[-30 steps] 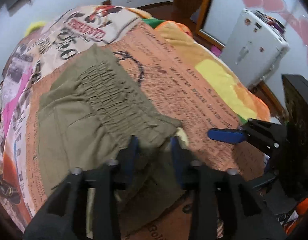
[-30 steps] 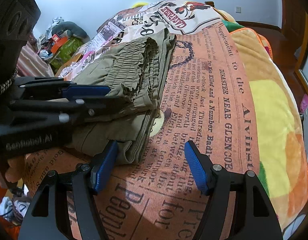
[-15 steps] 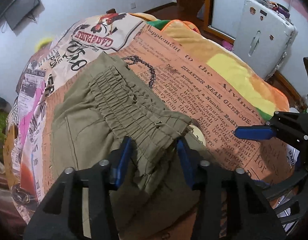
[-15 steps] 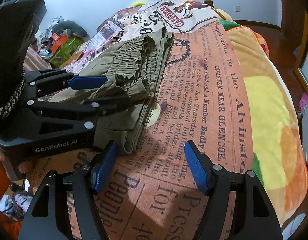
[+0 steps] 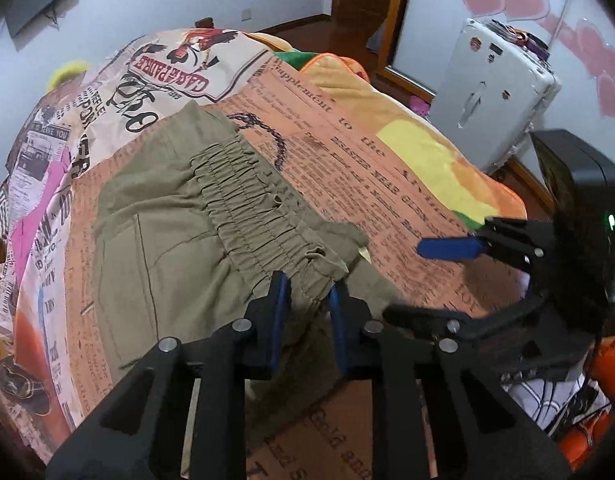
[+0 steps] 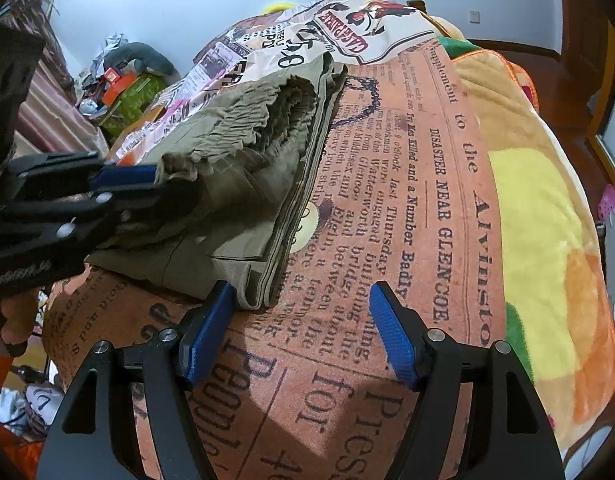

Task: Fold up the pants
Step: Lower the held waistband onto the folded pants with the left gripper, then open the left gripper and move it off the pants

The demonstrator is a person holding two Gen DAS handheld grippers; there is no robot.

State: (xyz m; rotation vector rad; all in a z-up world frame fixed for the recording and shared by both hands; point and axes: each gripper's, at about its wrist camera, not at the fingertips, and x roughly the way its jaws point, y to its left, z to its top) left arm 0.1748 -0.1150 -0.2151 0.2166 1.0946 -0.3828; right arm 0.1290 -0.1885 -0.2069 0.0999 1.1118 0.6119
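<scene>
The left gripper point(image 5: 307, 294) has just been closing, and its blue pads now pinch the near end of the elastic waistband point(image 5: 247, 216) of the olive pants point(image 5: 155, 248). In the left wrist view the pinched fabric sits at 6 o'clock, and the gathered band runs away toward 11 o'clock.

The right gripper point(image 6: 297, 328) stands spread and holds nothing. In its own view the left finger lies just beside the near corner of the folded stack, at about 9 o'clock from the gripper's centre; whether it touches the cloth cannot be told. The right finger is over bare blanket point(image 6: 427, 200).

The pants lie on the newsprint-patterned blanket in several flat layers, with the waistband end raised off the stack where the left gripper bears it.

Judgement: the step in hand is a further fold, with the waistband end taken up for carrying over the stack. The next move calls for a second grip at the free corner, so that the edge travels level and the lower layers stay aligned.

Beyond the bed, at 2 o'clock in the left wrist view, a white suitcase point(image 5: 495, 96) stands against the wall.
</scene>
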